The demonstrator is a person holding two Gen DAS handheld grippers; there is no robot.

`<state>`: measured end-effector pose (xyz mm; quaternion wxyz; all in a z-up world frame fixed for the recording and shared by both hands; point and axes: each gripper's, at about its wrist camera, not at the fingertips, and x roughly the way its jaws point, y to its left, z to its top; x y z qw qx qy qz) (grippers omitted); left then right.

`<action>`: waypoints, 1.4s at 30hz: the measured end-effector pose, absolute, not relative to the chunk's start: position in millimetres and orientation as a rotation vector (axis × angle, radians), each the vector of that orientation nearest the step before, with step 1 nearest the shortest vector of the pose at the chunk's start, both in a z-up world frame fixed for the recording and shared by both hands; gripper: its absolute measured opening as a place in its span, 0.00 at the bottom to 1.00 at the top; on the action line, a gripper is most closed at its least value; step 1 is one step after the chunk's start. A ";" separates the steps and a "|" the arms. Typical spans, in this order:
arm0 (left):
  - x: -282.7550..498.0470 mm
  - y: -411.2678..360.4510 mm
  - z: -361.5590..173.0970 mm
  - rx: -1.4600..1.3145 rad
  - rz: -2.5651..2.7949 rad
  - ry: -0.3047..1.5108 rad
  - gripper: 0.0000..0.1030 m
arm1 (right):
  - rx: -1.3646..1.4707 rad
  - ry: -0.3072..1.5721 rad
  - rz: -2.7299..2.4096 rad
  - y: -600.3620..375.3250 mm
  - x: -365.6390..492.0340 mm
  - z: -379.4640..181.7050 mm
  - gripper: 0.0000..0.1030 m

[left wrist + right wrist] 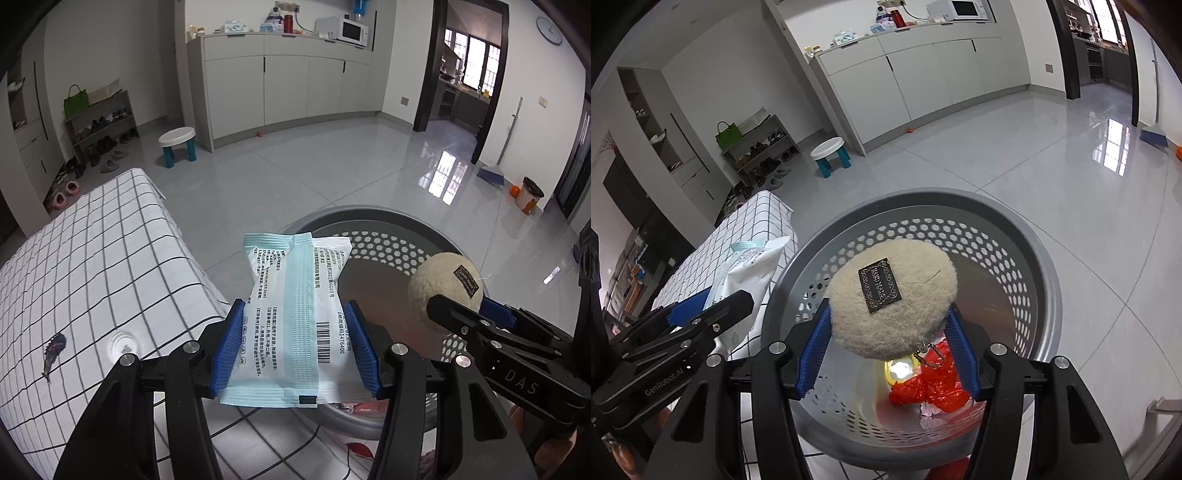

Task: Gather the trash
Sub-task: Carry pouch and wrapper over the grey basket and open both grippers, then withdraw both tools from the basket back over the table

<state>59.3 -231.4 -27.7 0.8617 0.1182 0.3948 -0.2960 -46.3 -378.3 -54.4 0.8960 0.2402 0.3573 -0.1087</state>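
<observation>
Over on the left, the checked tablecloth (92,258) covers the tabletop, white with thin dark lines, and a small feather print (53,349) sits on it near the edge. Moving in, the left tool (295,347) has its blue ribbed pads pinching a pale blue and white sealed packet (295,314), printed text and a barcode facing up. The packet stands lengthwise between the pads, its far end out past the tabletop edge and over the near rim of the grey perforated basket (388,251).

Centre stage now: that basket stands on the shiny tiled floor just beside the tabletop. From the right wrist view, its bottom holds crumpled red plastic (931,387), a yellowish glowing object (899,369) and a scrap of pale paper (931,419).

To the right, the right tool (886,347) grips a round, fluffy cream pouch (892,299) with a dark label (880,285) on top, blue pads pressed against its two sides. A short bead chain (929,356) dangles from its underside. The pouch hangs directly above the basket's opening, clear of the walls. In the left wrist view the same pouch (447,288) shows at the right, held over the basket's right side, near the packet but not touching it.

Far background: a white stool with teal legs (177,146), a shoe rack (99,129) by the wall, and a microwave (352,31) on the cabinets.
</observation>
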 end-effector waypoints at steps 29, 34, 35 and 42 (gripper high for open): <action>59.0 -234.0 -30.4 0.257 -0.613 0.820 0.66 | 0.512 0.699 -0.282 -386.5 -57.5 -52.1 0.70; 56.6 -229.4 -29.5 0.254 -0.604 0.813 0.68 | 0.506 0.712 -0.289 -387.0 -56.3 -54.8 0.70; 55.0 -229.3 -29.1 0.257 -0.600 0.811 0.69 | 0.503 0.714 -0.289 -386.2 -55.9 -55.3 0.70; 49.7 -219.0 -24.4 0.257 -0.570 0.792 0.76 | 0.491 0.722 -0.295 -382.8 -55.6 -55.9 0.70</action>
